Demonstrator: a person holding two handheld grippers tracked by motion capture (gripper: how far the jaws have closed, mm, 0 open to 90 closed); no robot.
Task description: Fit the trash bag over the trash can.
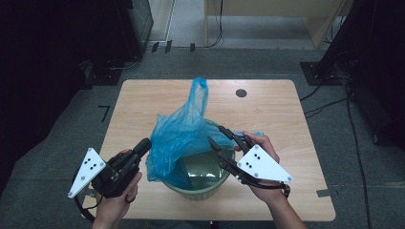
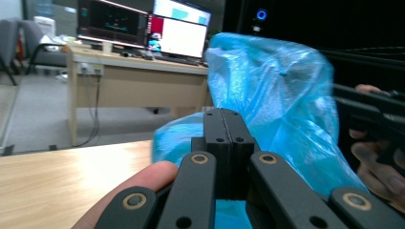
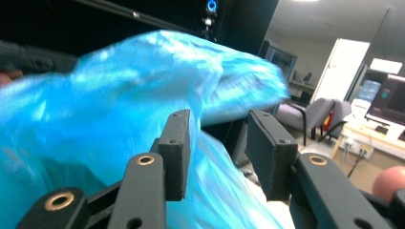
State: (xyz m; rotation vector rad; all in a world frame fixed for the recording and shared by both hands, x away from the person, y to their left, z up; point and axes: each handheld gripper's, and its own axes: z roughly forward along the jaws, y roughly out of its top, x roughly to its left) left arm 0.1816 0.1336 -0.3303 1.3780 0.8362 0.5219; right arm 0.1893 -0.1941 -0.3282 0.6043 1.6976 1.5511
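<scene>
The blue bag point(image 1: 184, 136) drapes over the green bin point(image 1: 203, 183) on the bench point(image 1: 143, 102) (near edge). Left tongs point(image 1: 144, 144) are pressed together against the bag; right tongs point(image 1: 220, 134) stand apart.

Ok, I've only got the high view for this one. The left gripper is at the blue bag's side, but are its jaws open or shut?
Observer: Shut. In the left gripper view the left gripper has its jaws pressed flush together, with the blue bag right behind them. I cannot tell whether any film is caught between them.
Operator: And the right one?
Observer: Open. In the right gripper view the right gripper has its jaws well apart, with blue film showing across the gap.
Operator: Anything beyond the table on the left's side?
Observer: A desk with lit monitors.
</scene>
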